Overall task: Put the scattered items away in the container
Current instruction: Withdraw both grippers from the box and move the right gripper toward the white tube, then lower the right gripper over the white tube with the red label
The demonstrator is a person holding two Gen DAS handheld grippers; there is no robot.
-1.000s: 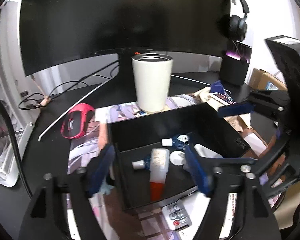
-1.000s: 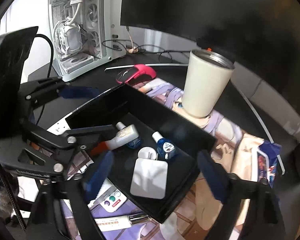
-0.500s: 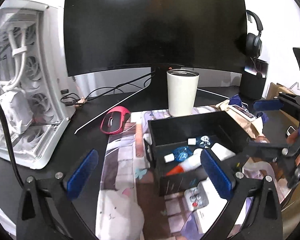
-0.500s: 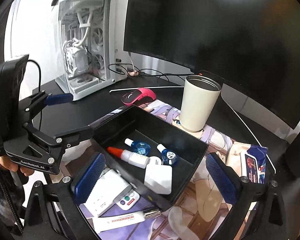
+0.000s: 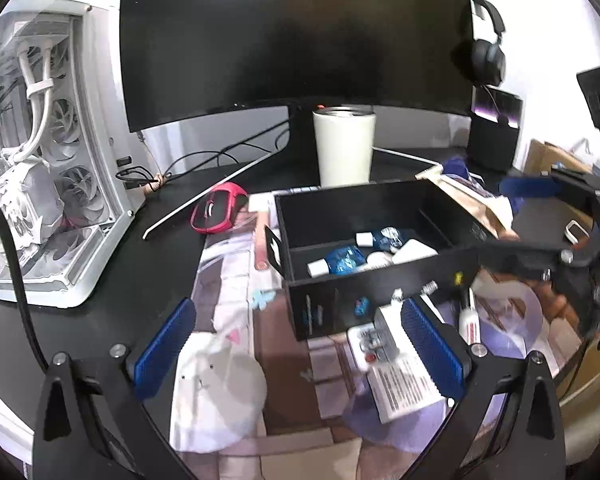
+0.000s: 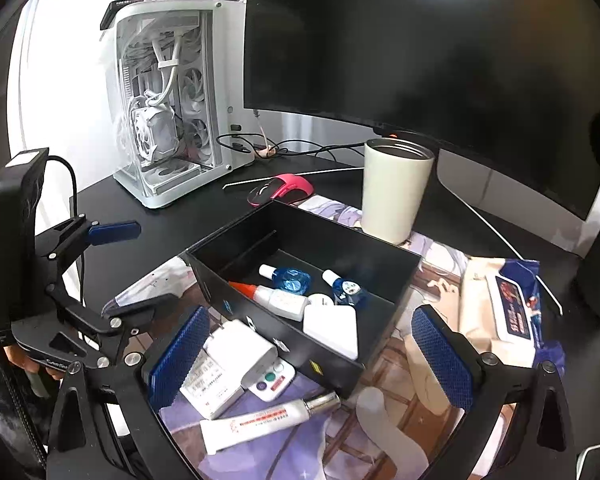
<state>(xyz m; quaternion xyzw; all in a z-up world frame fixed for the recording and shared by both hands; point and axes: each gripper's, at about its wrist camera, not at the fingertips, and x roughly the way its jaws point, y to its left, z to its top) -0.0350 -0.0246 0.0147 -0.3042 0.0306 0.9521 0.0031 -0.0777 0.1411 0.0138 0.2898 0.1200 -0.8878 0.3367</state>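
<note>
Left gripper point(image 5: 300, 348) and right gripper point(image 6: 310, 354), each with blue ribbed fingers point(image 6: 442, 360) spread wide and nothing between them, hover over a black tabletop point(image 6: 168, 220) covered in part by a printed illustrated desk mat point(image 5: 236, 264). The open black rectangular container point(image 6: 380, 254) sits on the mat and already holds two small blue bottles point(image 6: 290, 278), a white bottle with an orange tip point(image 6: 278, 300) and a flat white case point(image 6: 332, 328). Outside it, against its near wall, lie a white plug-in charger block point(image 6: 240, 346), a white printed carton point(image 6: 210, 380), a small white pill card with coloured dots point(image 6: 272, 380) and a white squeeze tube with a metallic cap point(image 6: 268, 416).

Risks, as judged: these leftovers are crowded and touching, so fingers closing on one could push a neighbour aside or pinch two. The thin tube may roll or slip. A low approach could strike the container wall and shift it toward the tall cream tumbler point(image 6: 396, 190).
</note>
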